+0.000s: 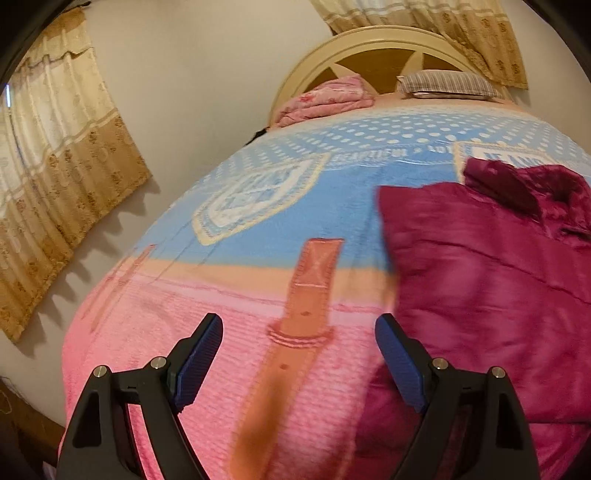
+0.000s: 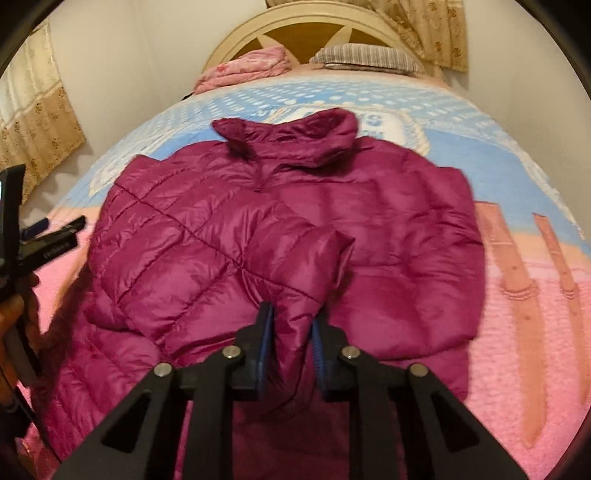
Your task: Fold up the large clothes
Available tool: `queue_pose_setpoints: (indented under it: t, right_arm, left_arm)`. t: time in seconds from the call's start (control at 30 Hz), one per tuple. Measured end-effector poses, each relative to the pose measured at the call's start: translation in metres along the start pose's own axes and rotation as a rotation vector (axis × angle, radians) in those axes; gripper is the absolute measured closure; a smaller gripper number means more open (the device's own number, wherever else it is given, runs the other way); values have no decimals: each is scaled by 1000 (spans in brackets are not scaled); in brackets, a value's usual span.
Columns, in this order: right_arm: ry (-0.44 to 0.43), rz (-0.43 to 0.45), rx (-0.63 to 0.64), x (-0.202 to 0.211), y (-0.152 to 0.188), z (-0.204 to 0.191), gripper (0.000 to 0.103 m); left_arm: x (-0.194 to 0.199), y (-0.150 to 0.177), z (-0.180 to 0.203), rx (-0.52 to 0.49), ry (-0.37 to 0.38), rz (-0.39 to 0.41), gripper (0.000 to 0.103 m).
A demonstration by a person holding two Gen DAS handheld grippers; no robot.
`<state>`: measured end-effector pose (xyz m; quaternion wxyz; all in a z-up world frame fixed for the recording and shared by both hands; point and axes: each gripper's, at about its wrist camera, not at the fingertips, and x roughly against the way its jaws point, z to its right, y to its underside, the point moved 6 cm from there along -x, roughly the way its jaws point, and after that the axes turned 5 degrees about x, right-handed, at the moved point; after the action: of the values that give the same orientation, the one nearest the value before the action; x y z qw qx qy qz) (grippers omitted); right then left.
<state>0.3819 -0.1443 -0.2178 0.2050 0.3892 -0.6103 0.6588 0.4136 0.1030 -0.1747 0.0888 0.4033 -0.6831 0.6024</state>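
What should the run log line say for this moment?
step: fold jacket | right gripper: shut on sleeve | left gripper: open, beside jacket | surface: bed

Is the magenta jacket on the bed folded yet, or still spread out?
Partly folded. The jacket lies flat, collar toward the headboard, with one sleeve crossed over its front and pinched by the right gripper.

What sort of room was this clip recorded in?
Most likely a home bedroom. A bed with an arched headboard fills the view, a striped pillow lies at its head, and patterned curtains hang on the wall. A magenta puffer jacket is spread on the blanket.
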Motion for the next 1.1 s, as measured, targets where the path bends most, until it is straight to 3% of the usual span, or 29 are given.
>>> queue_pose_setpoints:
  t: [0.1, 0.13, 0.17, 0.23, 0.37, 0.43, 0.5, 0.57, 0.67, 0.73, 1.1]
  right_arm:
    - [45, -23, 18, -3, 3, 6, 78]
    - [57, -18, 23, -2, 3, 6, 67]
    - [78, -8, 16, 2, 2, 9, 48]
    - [150, 29, -13, 16, -2, 19, 39]
    - [241, 110, -55, 44, -19, 30, 38]
    - [208, 147, -55, 50, -29, 21, 40]
    - [166, 157, -27, 44, -35, 7, 49]
    - [116, 137, 15, 29, -36, -7, 64]
    - [79, 75, 23, -3, -27, -15, 65]
    - [100, 59, 24, -17, -23, -13, 66]
    - [116, 51, 20, -33, -11, -4, 68]
  left_arm:
    - [2, -8, -1, 37, 20, -5, 18]
    - [4, -10, 1, 47, 39, -4, 18]
    - [10, -14, 6, 55, 63, 4, 18]
    - [20, -19, 17, 62, 120, 21, 18]
    - [27, -31, 46, 44, 197, 32, 18]
    - [27, -33, 61, 36, 229, 30, 18]
    - [24, -31, 79, 6, 249, 30, 18]
    - [17, -23, 94, -39, 227, 30, 18]
    - [-2, -8, 105, -74, 201, -16, 18]
    - [-13, 0, 106, -75, 205, -37, 18]
    - [-33, 14, 111, -45, 237, -97, 7]
